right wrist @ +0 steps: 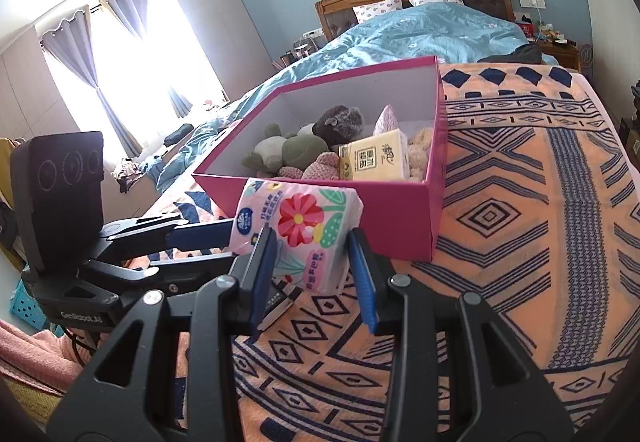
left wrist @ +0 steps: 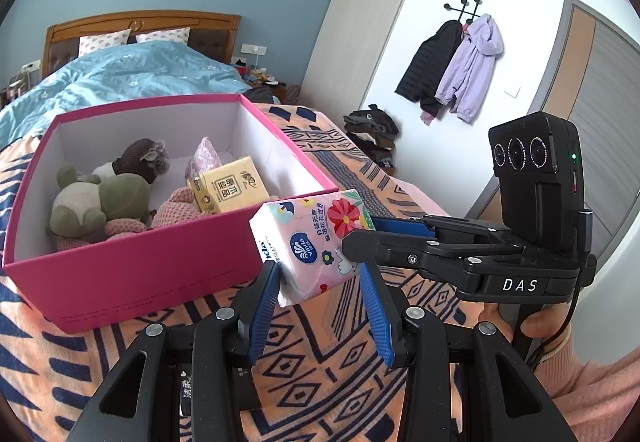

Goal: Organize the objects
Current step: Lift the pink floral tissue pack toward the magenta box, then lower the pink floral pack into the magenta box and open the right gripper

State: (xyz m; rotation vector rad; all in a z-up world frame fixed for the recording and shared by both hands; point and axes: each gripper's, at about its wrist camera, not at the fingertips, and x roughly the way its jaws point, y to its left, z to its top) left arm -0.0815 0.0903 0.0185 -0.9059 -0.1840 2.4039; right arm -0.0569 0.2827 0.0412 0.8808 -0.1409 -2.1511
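A pink flowered tissue pack [left wrist: 308,242] [right wrist: 308,230] hangs just above the bed, in front of the open pink box [left wrist: 160,254] [right wrist: 434,202]. My left gripper [left wrist: 320,282] [right wrist: 229,246] is shut on the pack's near-left end. My right gripper [right wrist: 312,262] [left wrist: 360,236] is shut on its other end, so both hold the one pack. Inside the box lie a green plush frog [left wrist: 100,202], a brown plush toy [left wrist: 142,158], a yellow tissue pack [left wrist: 228,186] and a pink knitted piece [left wrist: 176,210].
The box sits on an orange and navy patterned blanket [right wrist: 520,222] over a bed with a blue duvet [left wrist: 120,74]. A small dark flat item [right wrist: 276,302] lies under the pack. Coats [left wrist: 452,66] hang on the wall above a pile of clothes [left wrist: 372,138].
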